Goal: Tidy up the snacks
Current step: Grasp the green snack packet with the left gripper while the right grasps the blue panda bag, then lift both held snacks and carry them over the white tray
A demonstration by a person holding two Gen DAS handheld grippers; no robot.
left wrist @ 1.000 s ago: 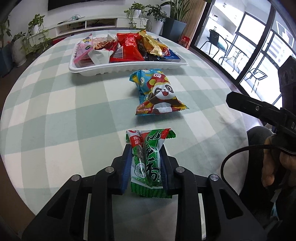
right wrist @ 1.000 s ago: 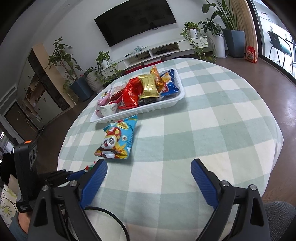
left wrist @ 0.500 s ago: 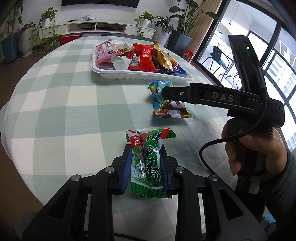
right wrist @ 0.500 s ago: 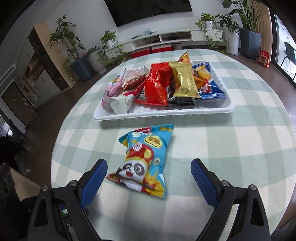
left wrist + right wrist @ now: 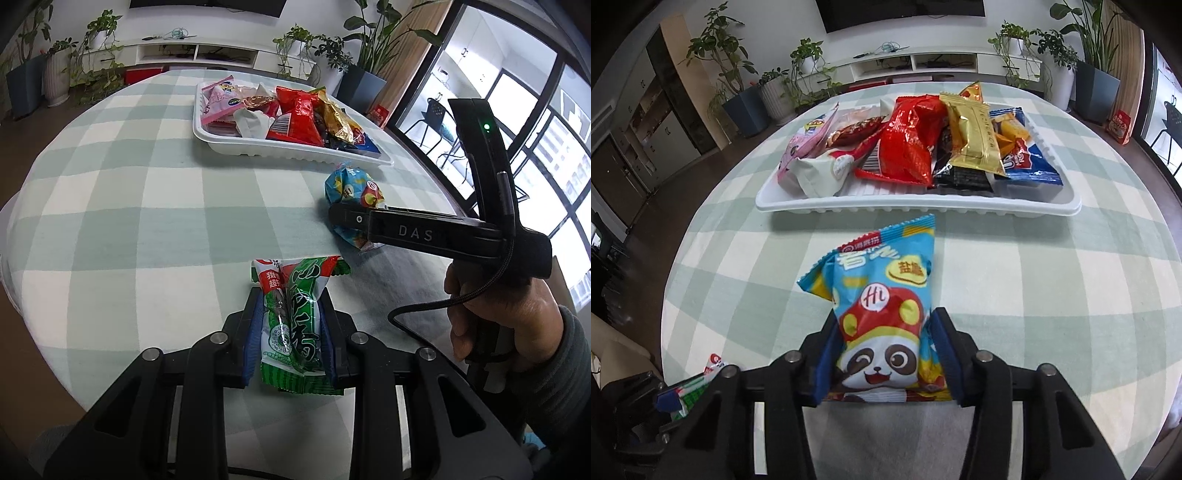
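Between the closing right tongs [image 5: 882,354] sits the panda packet [image 5: 882,317].

What the two wrist views hide or cut off

In the left wrist view the right gripper's [image 5: 369,225] black bar crosses the blue panda packet [image 5: 351,192] at about three o'clock, hiding its lower half and the fingertips; the jaws are closing with that packet between them, and the hand [image 5: 502,317] and sleeve run off the right edge. In the right wrist view the green packet [image 5: 692,393] shows only as a sliver at eight o'clock behind the left gripper [image 5: 670,404], which is itself mostly off-frame. In the white tray [image 5: 916,210] at twelve o'clock, the black wrapper [image 5: 960,175] lies largely buried under the gold one [image 5: 975,140]; its print is too small to read.
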